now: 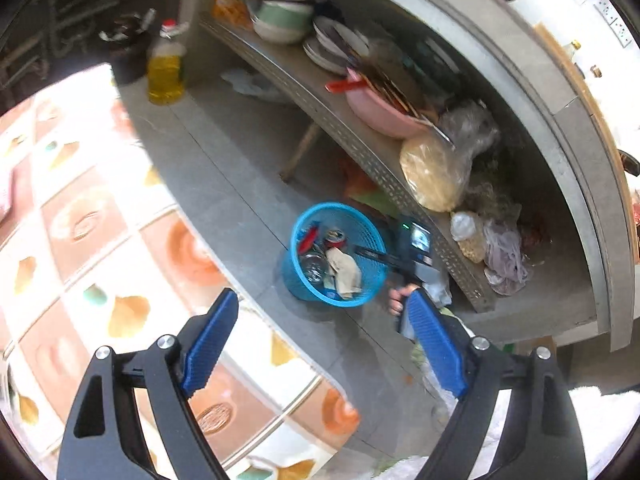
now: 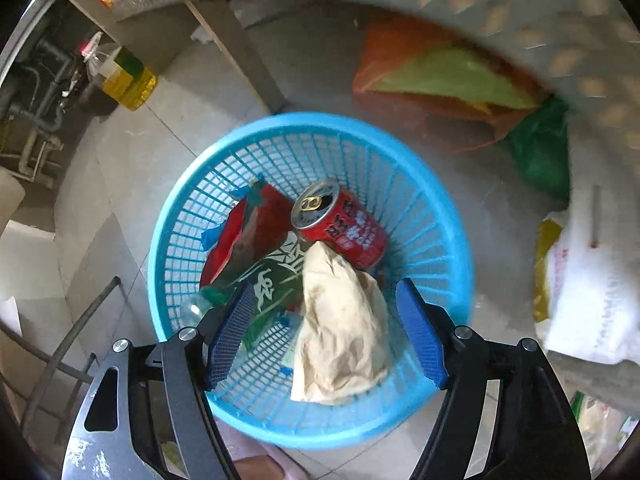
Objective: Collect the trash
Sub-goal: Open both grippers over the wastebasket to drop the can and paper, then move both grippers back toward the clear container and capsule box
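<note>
In the right wrist view the round blue plastic mesh basket [image 2: 312, 280], where a crumpled beige paper wad [image 2: 340, 328] is seen lying lengthwise toward twelve o'clock between the wide-spread right gripper [image 2: 324, 332], is approached far nearer than by the equally wide, empty left gripper [image 1: 320, 344].

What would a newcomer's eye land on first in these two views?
The bright blue basket on the grey floor, directly under the open right gripper, holding a red can and a crumpled beige wrapper. In the left wrist view, the pink bowl on the cluttered shelf stands out.
</note>
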`<state>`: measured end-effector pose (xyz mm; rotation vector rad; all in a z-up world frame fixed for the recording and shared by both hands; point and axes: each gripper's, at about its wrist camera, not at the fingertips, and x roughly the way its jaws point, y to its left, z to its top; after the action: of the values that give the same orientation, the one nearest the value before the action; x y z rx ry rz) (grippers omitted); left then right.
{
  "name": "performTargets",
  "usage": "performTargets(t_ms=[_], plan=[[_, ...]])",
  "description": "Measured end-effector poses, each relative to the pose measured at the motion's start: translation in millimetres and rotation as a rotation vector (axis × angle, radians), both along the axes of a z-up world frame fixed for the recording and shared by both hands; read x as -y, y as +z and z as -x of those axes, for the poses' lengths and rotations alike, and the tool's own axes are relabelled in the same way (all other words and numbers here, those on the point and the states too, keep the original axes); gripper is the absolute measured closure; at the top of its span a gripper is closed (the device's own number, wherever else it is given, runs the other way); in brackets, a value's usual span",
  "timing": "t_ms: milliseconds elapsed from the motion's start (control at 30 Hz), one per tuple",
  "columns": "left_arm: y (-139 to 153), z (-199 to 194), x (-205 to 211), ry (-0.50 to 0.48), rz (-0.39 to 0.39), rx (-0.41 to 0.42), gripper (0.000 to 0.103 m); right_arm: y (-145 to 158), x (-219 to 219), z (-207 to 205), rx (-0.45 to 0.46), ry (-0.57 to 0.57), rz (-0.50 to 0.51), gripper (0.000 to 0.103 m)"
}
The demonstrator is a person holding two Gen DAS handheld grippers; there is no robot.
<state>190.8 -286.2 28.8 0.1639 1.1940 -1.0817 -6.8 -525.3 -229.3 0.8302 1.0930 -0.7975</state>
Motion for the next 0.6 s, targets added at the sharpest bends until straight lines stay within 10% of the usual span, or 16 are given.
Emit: performTargets(t_ms=[267,600], plan=[[13,9,-58,0.067,0.057,0.081,0.018,21,-31,10,-0.012,0.070,0.034,0.058],[21,10,-128,0.205,0.093,0.093,0.017,-68,-16,-32,-0.245,0.077,-0.176,0.084]])
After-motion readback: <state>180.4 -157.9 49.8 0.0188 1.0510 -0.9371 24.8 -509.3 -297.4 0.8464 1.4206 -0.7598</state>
